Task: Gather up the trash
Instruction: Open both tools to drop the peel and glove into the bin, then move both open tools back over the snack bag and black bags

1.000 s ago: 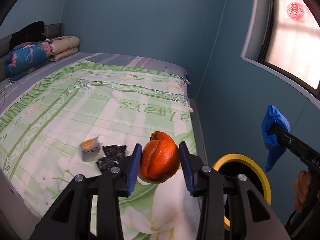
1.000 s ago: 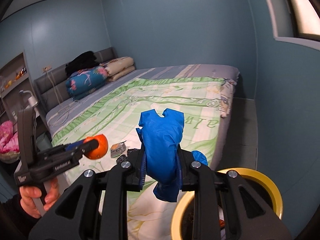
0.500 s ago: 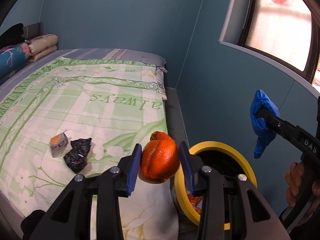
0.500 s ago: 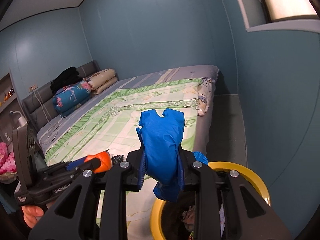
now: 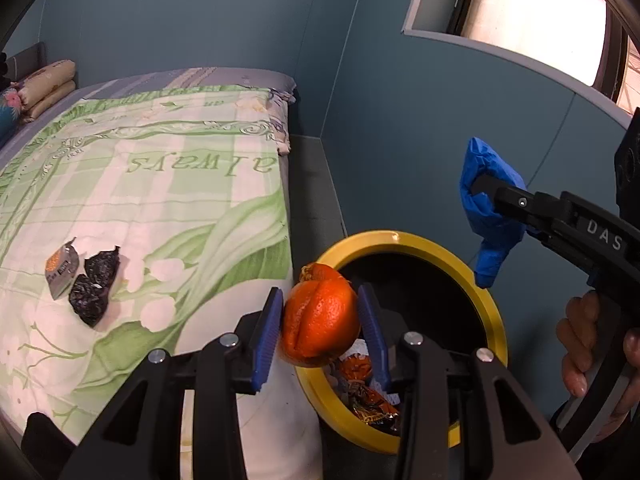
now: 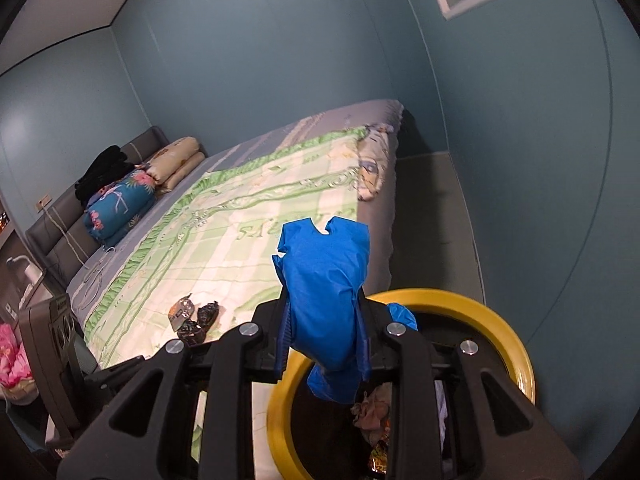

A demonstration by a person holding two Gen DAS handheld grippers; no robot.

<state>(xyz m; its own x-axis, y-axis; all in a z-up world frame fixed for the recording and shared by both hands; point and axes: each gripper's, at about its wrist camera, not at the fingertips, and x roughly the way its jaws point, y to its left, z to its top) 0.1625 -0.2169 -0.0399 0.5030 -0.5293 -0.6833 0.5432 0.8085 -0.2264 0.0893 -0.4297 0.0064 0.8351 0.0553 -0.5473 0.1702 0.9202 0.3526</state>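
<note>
My left gripper [image 5: 320, 320] is shut on an orange peel [image 5: 320, 316] and holds it over the near rim of the yellow-rimmed trash bin [image 5: 404, 240]. My right gripper [image 6: 324, 336] is shut on a crumpled blue bag [image 6: 326, 292] above the same bin [image 6: 516, 356]; it also shows in the left wrist view [image 5: 486, 204]. The bin holds wrappers [image 5: 368, 400]. A grey snack wrapper [image 5: 60, 268] and two black wrappers [image 5: 94, 288] lie on the green bedspread [image 5: 160, 184].
The bin stands on the grey floor strip [image 5: 316, 184] between the bed and the blue wall [image 5: 400, 120]. Pillows and folded bedding [image 6: 132, 192] lie at the head of the bed. A window recess [image 5: 520, 20] is set in the wall.
Both grippers have swung right from over the bed to above the bin, each still holding its load. The bin's opening and contents have come into view.
</note>
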